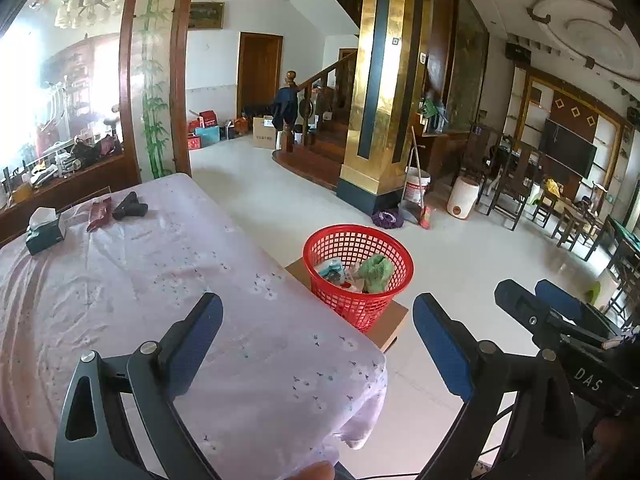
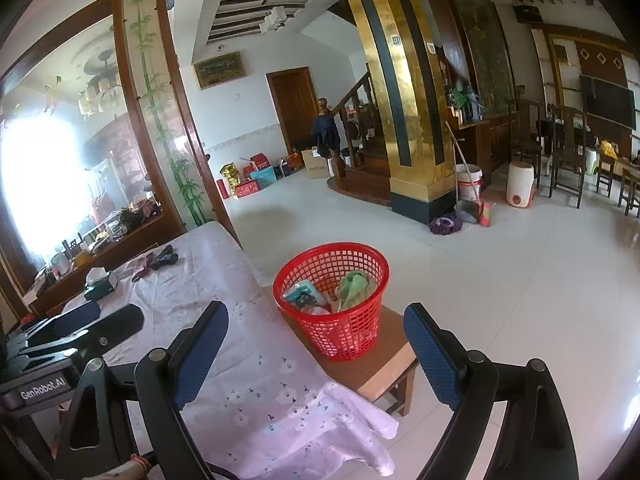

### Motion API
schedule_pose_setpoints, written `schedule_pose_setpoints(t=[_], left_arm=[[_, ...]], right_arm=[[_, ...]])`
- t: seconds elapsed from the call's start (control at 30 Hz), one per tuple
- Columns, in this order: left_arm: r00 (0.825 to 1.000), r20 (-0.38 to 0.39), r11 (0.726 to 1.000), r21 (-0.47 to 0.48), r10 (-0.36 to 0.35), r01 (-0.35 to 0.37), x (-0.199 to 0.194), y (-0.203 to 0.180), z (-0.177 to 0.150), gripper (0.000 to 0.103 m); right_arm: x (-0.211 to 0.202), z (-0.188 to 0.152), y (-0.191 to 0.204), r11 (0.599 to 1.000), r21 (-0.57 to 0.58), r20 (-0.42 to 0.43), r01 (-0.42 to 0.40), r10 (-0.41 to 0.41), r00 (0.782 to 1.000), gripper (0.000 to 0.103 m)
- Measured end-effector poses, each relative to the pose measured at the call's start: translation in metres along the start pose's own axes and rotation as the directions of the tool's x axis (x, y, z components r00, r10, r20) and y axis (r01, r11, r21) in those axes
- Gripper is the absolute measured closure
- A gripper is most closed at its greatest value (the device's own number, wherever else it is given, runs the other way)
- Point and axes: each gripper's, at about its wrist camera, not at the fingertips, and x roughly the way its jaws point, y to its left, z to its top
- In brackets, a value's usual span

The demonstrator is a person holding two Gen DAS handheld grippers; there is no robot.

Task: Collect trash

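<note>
Dark grey grippers — blue textured fingers [image 1: 440, 352], silver screws, white "DAS" and "GenRobot.AI" lettering.

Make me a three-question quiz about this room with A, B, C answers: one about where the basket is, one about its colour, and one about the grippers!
1. Where does the basket stand?
A. On the low wooden stool beside the table
B. On the table's pink cloth
C. On the stairs

2. What colour is the basket?
A. Blue
B. Red
C. Yellow

3. How are the left hand-held gripper and the right hand-held gripper?
A. Both shut on trash
B. One open, one shut
C. Both open and holding nothing

Answers:
1 A, the basket sits on the stool's wooden top, next to the table edge.
2 B, its plastic mesh is bright red.
3 C, each wrist view shows its blue pads wide apart with nothing between them.
</note>
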Motion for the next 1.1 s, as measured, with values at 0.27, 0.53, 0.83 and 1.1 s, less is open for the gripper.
schedule_pose_setpoints(t=[0.27,0.53,0.83,1.1], left_arm=[[1.0,-0.007,1.0,0.003,0.006,-0.006,0.0008,0.002,-0.0014,0.008],[1.0,-0.019,1.0,0.006,0.014,-0.014,0.0066,0.0033,-0.0036,0.008],[1.0,-0.021,1.0,0.006,0.015,-0.015,0.0073,0.0033,-0.0044,0.008],[1.0,-0.021,1.0,0.014,0.018,-0.017,0.0075,0.0051,-0.0073,0.008]], right_arm=[[0.0041,-0.0005,0.0037,1.0,-0.006,-0.004,-0.004,0.004,1.0,0.011],[0.0047,-0.0029,0.0037,1.0,0.001,-0.005,0.002,-0.002,1.0,0.011],[0.0038,-0.0044,0.004,1.0,0.0,-0.008,0.003,-0.003,1.0,0.011],[0.0037,-0.0034,0.0036,1.0,0.0,-0.009,0.006,-0.006,1.0,0.011]])
